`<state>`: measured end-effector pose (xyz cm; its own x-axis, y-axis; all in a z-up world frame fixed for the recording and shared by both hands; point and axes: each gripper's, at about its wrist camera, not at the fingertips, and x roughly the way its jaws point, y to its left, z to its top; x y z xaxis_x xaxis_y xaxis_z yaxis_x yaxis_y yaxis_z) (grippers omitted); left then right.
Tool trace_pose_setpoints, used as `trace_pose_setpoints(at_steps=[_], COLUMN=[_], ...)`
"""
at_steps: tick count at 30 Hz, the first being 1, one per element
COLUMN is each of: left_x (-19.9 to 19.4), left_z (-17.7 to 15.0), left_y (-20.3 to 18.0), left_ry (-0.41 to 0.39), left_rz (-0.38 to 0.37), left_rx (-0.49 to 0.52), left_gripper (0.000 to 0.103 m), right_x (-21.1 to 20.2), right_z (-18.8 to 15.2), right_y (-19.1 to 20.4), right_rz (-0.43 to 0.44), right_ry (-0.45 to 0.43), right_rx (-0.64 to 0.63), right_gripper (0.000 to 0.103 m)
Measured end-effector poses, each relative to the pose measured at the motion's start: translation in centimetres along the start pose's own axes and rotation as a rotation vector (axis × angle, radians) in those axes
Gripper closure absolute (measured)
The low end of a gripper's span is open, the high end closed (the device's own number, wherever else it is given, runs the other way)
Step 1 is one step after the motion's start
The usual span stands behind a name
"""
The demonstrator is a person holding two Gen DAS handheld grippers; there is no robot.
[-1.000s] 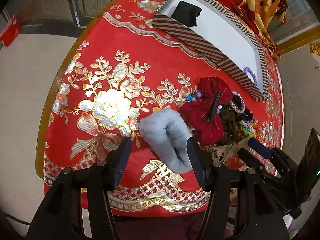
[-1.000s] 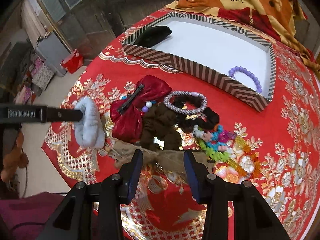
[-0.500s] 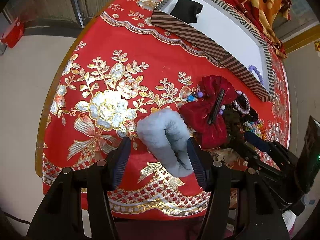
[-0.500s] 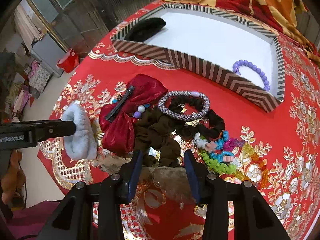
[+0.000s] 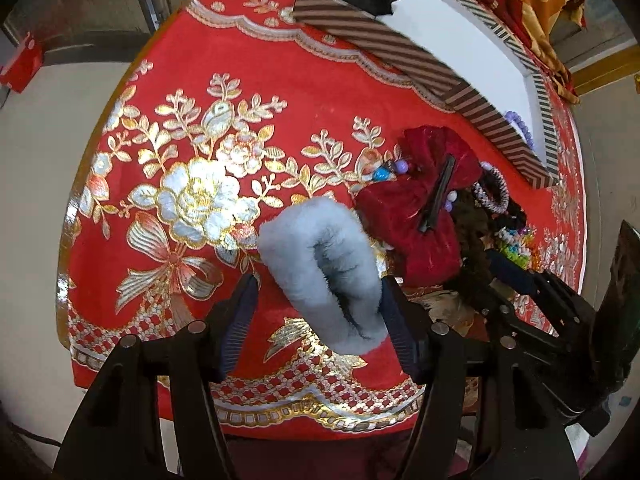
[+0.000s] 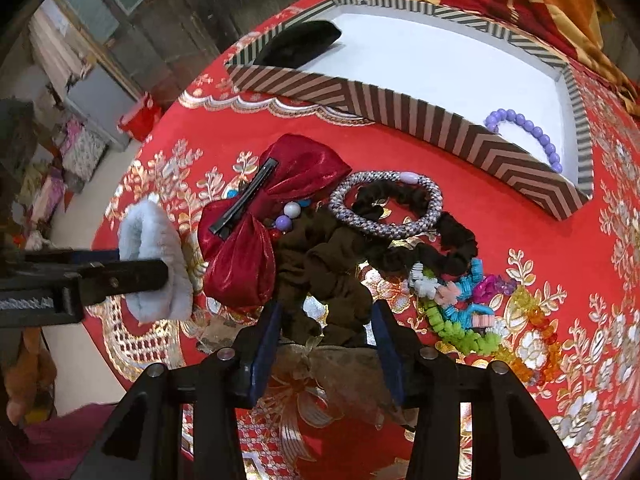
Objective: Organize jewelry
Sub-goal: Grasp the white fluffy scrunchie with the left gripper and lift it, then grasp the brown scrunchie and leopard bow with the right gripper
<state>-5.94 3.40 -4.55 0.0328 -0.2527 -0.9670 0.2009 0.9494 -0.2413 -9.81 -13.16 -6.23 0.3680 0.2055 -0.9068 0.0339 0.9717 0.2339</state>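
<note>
The left tongs stand open around the grey scrunchie, its long axis running along the fingers, one side touching the right finger. The right tongs, which have just widened slightly, stand open over the brown scrunchie lying lengthwise between them. Beyond lie the red bow and striped tray.

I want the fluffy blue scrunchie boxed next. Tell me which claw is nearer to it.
Left. The left claw has the fluffy blue scrunchie between its open fingers. The right claw is apart from it, over the brown scrunchie past the red bow.
</note>
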Motion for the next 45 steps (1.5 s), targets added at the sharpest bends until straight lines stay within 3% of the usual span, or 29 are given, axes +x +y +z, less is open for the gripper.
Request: trace_pose_setpoints(at_steps=[9,15,17,21,22,26,32,36,37,38,40,45], left_x=[0.4,0.1,-0.6,-1.8,-2.2,-3.5,-3.6,-3.1,-3.0,-3.0,-3.0,-2.9], left_z=[0.0,0.1,0.0,0.3,0.4,0.8,0.7,0.6,0.6,0.5,0.5,0.5], left_y=[-0.1,0.5,0.8,1.5,1.7,2.1,2.3,2.3,2.3,2.3,2.1,1.7], left_ry=[-0.001,-0.004,-0.027,-0.053,-0.061,-0.08,-0.081,-0.06,-0.058,-0.056,-0.055,-0.054], left_rz=[-0.008,-0.057,-0.043,-0.062,-0.064,-0.082,-0.076,-0.075,-0.075,-0.076,-0.075,-0.068], left_rx=[0.006,0.012,0.022,0.032,0.034,0.041,0.04,0.036,0.036,0.036,0.039,0.05], left_gripper=[0.042,0.074,0.077,0.079,0.079,0.079,0.079,0.079,0.079,0.079,0.079,0.079], right_x=[-0.9,-2.5,-3.4,-5.2,-5.6,-6.6,-4.8,-3.4,-3.3,-3.2,-3.1,-1.8], right_z=[-1.3,-2.9,-3.2,-3.2,-3.1,-2.6,-2.8,-3.0,-3.0,-3.0,-2.9,-2.3], right_y=[-0.2,-0.5,-0.5,-0.6,-0.6,-0.6,-1.2,-0.9,-0.9,-0.7,-0.2,1.6], right_rz=[0.002,0.045,0.051,0.058,0.061,0.049,0.064,0.045,0.057,0.069,0.086,-0.001], right_ry=[-0.016,-0.021,-0.032,-0.064,-0.075,-0.097,-0.028,0.009,0.01,0.008,0.003,0.024], right_rx=[-0.021,-0.007,-0.006,0.011,0.016,0.009,0.026,0.012,0.014,0.013,0.002,-0.067], right_gripper=[0.075,0.082,0.082,0.084,0.09,0.091,0.09,0.084,0.076,0.061,0.047,0.046])
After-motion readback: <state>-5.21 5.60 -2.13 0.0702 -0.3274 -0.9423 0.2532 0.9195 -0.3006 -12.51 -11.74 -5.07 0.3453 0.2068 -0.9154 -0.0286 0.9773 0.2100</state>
